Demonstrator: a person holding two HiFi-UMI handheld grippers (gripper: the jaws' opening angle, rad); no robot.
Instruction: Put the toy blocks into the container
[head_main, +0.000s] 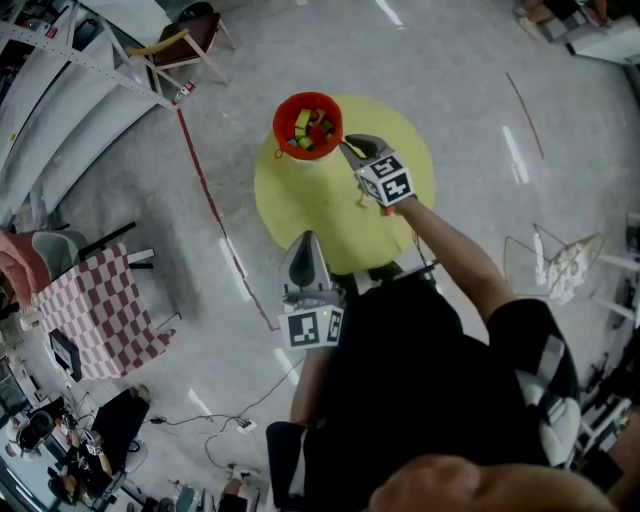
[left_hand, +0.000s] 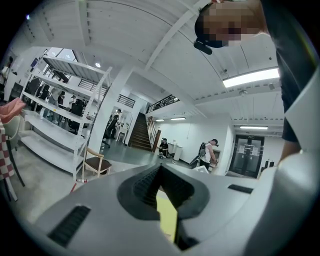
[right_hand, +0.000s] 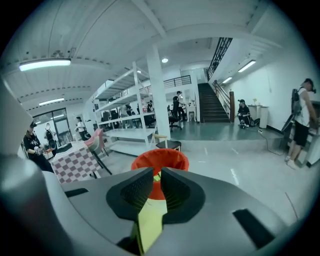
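An orange container (head_main: 308, 125) holding several coloured toy blocks (head_main: 304, 131) stands at the far left edge of a round yellow table (head_main: 330, 215). My right gripper (head_main: 346, 144) hovers just right of the container's rim. In the right gripper view its jaws (right_hand: 154, 177) stand a little apart with nothing between them, and the container (right_hand: 161, 159) shows straight ahead through the gap. My left gripper (head_main: 308, 240) is at the table's near edge, tips together and empty; in the left gripper view it (left_hand: 160, 168) points out over the room. No loose block shows on the table.
A wooden chair (head_main: 186, 42) stands beyond the table at the upper left. A checkered table (head_main: 100, 310) is at the left, with a red line on the floor (head_main: 212, 205) between it and the yellow table. A wire frame (head_main: 560, 262) lies to the right. People stand far off.
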